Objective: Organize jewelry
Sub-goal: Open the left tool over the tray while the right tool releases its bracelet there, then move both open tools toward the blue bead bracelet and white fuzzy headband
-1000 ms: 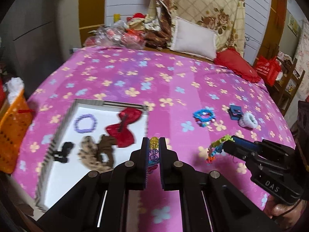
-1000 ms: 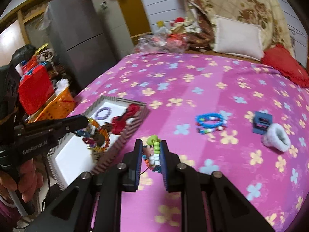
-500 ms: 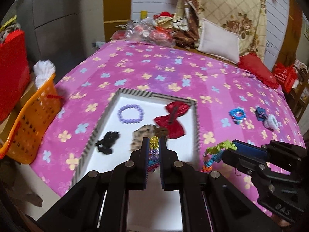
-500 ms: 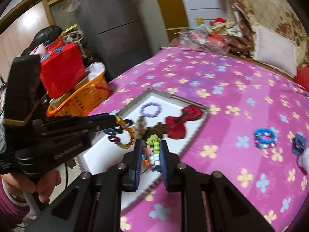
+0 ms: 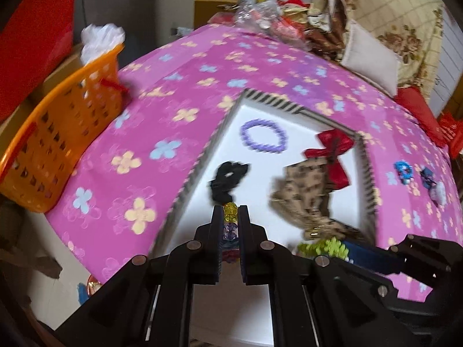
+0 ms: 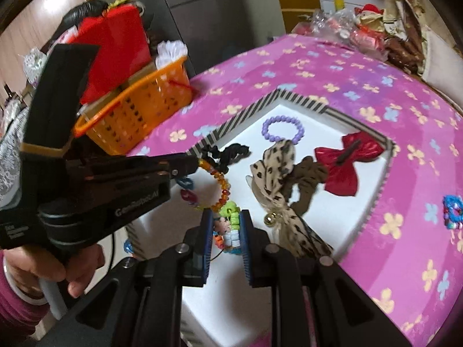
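Both clenched: left gripper (image 6: 199,163) pinching amber bracelet (image 6: 221,186) mid-left of frame, right gripper (image 6: 227,227) clamping green-bead bracelet (image 6: 230,219) at lower centre, both hanging over white tray (image 6: 341,225) beside bows, likely for dropping in.

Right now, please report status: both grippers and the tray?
Left gripper shut on amber bracelet. Right gripper shut on green bracelet. Both above tray; leopard scrunchie lies below.
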`<state>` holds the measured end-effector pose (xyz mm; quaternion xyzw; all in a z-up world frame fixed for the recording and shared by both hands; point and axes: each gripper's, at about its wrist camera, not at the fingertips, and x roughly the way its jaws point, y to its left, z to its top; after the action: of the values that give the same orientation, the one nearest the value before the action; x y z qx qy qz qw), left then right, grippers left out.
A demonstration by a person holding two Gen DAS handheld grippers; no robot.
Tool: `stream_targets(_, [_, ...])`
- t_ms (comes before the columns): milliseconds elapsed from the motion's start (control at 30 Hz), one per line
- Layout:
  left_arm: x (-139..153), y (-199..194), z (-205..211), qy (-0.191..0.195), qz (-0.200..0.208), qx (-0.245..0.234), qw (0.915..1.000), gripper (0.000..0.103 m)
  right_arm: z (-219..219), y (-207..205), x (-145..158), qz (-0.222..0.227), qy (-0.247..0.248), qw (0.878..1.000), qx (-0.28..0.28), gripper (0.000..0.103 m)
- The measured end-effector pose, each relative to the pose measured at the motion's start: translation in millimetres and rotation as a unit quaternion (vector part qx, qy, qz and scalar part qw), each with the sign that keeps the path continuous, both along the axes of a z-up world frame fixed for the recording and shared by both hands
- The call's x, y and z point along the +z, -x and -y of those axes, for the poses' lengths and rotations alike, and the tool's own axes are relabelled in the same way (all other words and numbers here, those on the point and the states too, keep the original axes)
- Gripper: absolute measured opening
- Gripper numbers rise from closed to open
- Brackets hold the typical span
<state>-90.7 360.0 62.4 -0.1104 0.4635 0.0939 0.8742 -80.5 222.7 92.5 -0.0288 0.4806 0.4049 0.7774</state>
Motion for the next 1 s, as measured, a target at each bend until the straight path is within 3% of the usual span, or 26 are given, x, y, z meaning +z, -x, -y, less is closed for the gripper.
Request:
stream_targets(400, [-17.4,7.1,-34.3,0.004,-0.010,0.030,0.9995,0.005,-48.5,-34.3,-38.2,-0.003,0.040,0.999,-0.015,0.018])
stream_targets(500, [-17.5,6.7,-33.8,-0.010,-0.010,0.027,0.9995,0.005,-49.9,-38.3,-44.5,-0.016,0.038,0.999,-0.020,0.019])
stream_targets(600, [-17.5,5.1,-30.5,-0.021,-0.014,0.028,0.9993,0.006,-45.5,-39.6,-48.4,-0.032,0.031,0.999,-0.022,0.029])
stream_targets(800, [-18.5,3.0,-29.6,-0.008,-0.023,0.042,0.9988,0.006,-30.4,-32.0,-40.6,-0.026,0.022,0.999,-0.018,0.031])
stream_targets(1000, [-13.2,5.8,-20.9,-0.017,-0.021,0.043,0.9987,0.026,-9.0,-23.5,-29.1,-0.023,0.010,0.999,-0.022,0.038])
